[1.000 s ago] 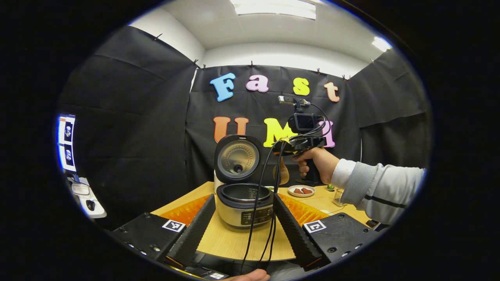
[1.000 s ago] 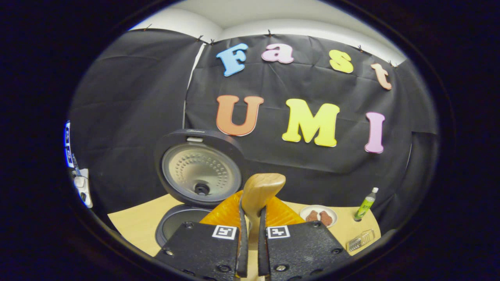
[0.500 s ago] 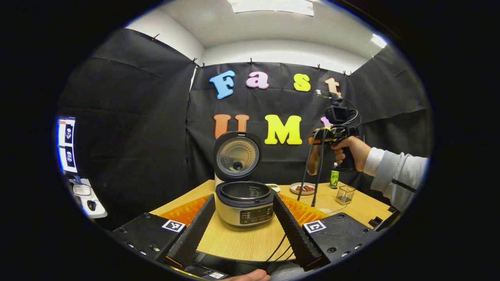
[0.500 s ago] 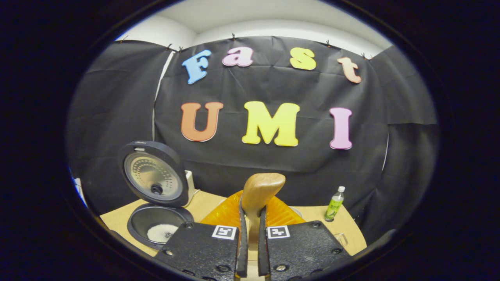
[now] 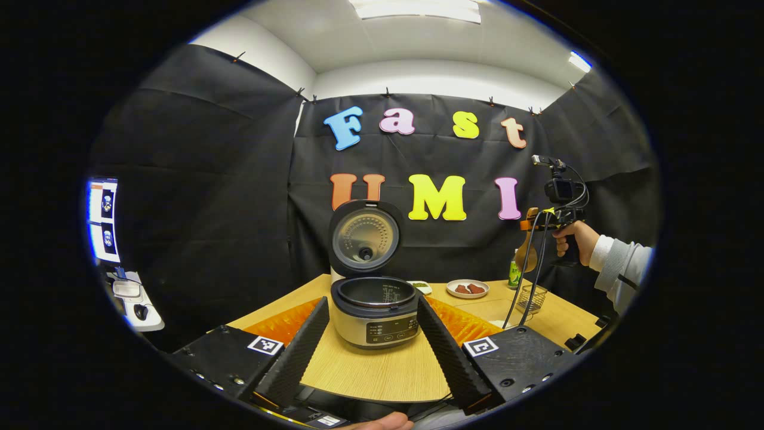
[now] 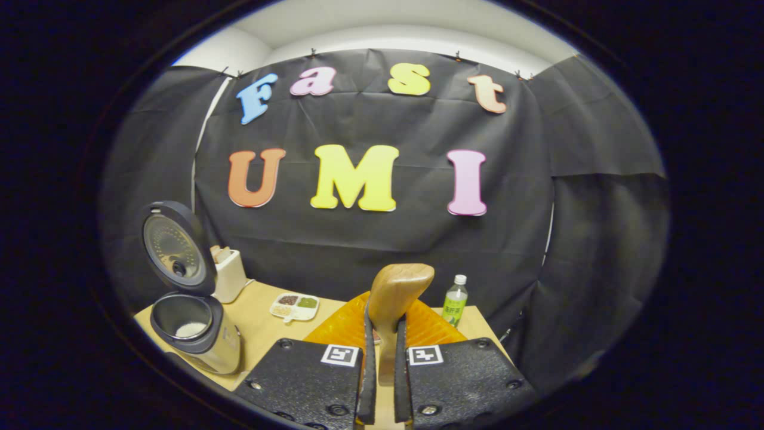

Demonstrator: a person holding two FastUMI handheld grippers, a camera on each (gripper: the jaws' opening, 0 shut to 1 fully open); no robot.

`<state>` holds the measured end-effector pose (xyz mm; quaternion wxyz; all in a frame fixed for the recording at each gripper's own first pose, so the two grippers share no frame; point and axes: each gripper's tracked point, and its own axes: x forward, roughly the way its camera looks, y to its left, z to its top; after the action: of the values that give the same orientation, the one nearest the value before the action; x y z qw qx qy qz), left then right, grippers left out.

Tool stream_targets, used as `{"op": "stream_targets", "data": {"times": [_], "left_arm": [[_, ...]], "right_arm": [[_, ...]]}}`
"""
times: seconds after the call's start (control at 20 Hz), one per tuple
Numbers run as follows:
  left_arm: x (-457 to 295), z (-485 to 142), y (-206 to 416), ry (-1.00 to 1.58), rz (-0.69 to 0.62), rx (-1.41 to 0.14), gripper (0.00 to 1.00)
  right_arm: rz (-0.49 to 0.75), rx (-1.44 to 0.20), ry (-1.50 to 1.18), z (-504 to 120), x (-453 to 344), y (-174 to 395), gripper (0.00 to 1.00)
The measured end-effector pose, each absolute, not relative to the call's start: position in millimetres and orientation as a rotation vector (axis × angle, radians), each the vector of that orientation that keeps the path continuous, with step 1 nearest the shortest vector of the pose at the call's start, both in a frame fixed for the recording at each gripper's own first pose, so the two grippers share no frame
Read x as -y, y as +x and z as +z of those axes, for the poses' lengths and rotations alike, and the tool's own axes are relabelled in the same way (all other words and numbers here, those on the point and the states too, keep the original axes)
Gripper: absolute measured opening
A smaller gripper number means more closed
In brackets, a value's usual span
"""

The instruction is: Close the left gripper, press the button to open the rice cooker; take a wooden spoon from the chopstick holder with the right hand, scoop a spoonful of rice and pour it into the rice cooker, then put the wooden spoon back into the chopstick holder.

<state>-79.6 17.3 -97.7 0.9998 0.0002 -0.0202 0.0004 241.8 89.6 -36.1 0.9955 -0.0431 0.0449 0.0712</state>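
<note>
The rice cooker (image 5: 371, 312) stands open on the wooden table (image 5: 382, 373), its lid (image 5: 364, 236) upright. My left gripper (image 5: 371, 355) is open and hangs low in front of the cooker, apart from it. Far right, a hand (image 5: 574, 240) holds my right gripper (image 5: 537, 226) high above the wire chopstick holder (image 5: 530, 297). That gripper (image 6: 382, 358) is shut on the wooden spoon (image 6: 397, 295), whose bowl points up and forward in the right gripper view. White rice lies in the cooker's pot (image 6: 190, 328) at the left.
A green bottle (image 6: 455, 292) stands at the table's back right, near a plate with reddish pieces (image 5: 467, 289). A divided dish of grains (image 6: 293, 306) and a white box (image 6: 227, 275) sit behind the cooker. A side desk with a mouse (image 5: 138, 310) is at the left.
My right gripper has swung to the right with the spoon, from over the cooker to above the chopstick holder. The left gripper has stayed still and open.
</note>
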Motion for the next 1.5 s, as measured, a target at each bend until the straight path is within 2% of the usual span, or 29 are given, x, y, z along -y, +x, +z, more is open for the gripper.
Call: {"op": "stream_targets", "data": {"times": [0.3, 1.2, 1.4, 1.5], "left_arm": [[-2, -98, -79, 0.05, -0.014, 0.044, 0.94], [-7, -109, -63, 0.022, -0.01, 0.008, 0.94], [11, -123, -54, 0.038, -0.038, -0.035, 0.94], [18, -126, -52, 0.057, -0.043, -0.044, 0.94]], "right_arm": [[0.064, -0.154, -0.035, -77, -30, 268, 0.17], [0.075, -0.259, 0.103, -148, -5, 308, 0.19], [0.131, -0.289, 0.127, -161, -6, 314, 0.22], [0.119, -0.272, 0.146, -157, 5, 316, 0.34]]}}
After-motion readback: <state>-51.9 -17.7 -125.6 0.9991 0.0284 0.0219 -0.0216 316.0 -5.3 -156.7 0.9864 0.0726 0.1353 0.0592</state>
